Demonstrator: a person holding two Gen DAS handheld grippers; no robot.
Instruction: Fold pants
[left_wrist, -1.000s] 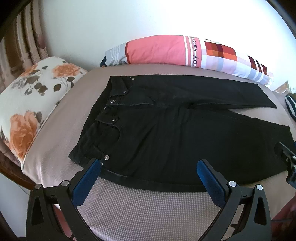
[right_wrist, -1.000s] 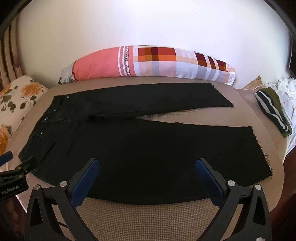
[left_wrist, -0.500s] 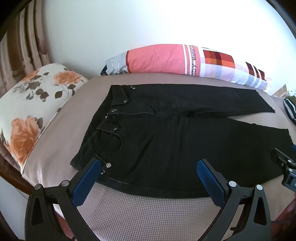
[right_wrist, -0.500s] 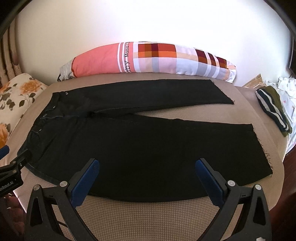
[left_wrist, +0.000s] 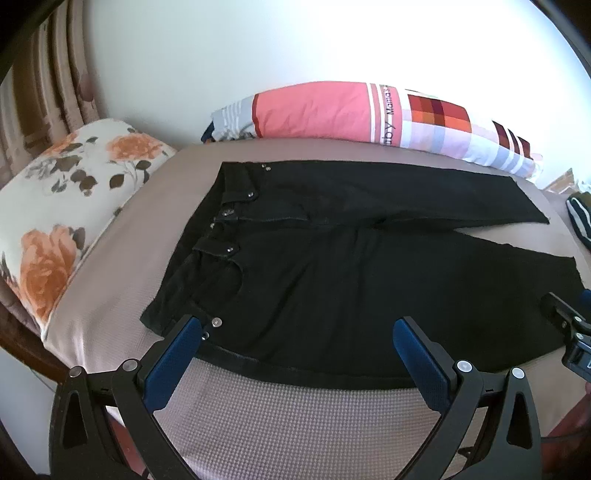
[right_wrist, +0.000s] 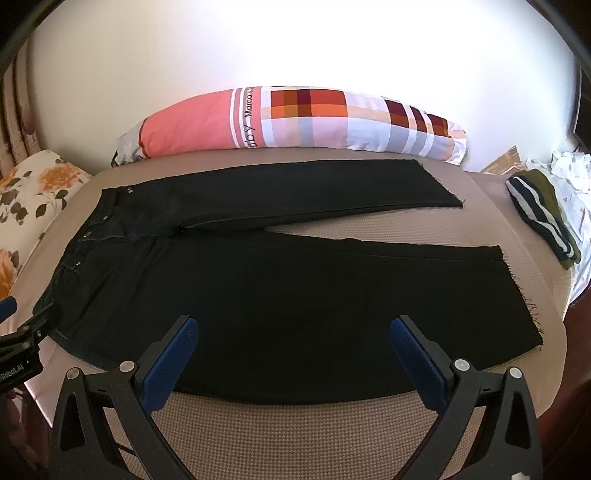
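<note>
A bed (left_wrist: 258, 424) with a beige, finely checked cover fills the lower and middle part of both views. On it the black pants (left_wrist: 351, 280) lie flat and spread out, in the centre of each frame. The waistband with its metal buttons is at the left side, and the two legs go to the right. The far leg lies straight along the upper part of the bed, and the near leg is wider and goes to the right edge, so a narrow wedge of cover shows between the legs in the right wrist view. The hems at the right end are frayed.

Behind the pants, at the upper centre of the frame, a long pillow (right_wrist: 295, 122) in pink and checked colours lies along the white wall. At the left side a floral pillow (left_wrist: 70, 206) with orange roses rests at the bed edge. At the right edge a dark striped garment (right_wrist: 539, 218) lies folded, apart from the pants.

The left gripper (left_wrist: 295, 332) is at the bottom of its view, its jaws wide apart, with the left blue pad in front of the waistband corner. The right gripper (right_wrist: 291, 332) is at the bottom of its view, jaws also wide apart, in front of the near leg, holding nothing.
</note>
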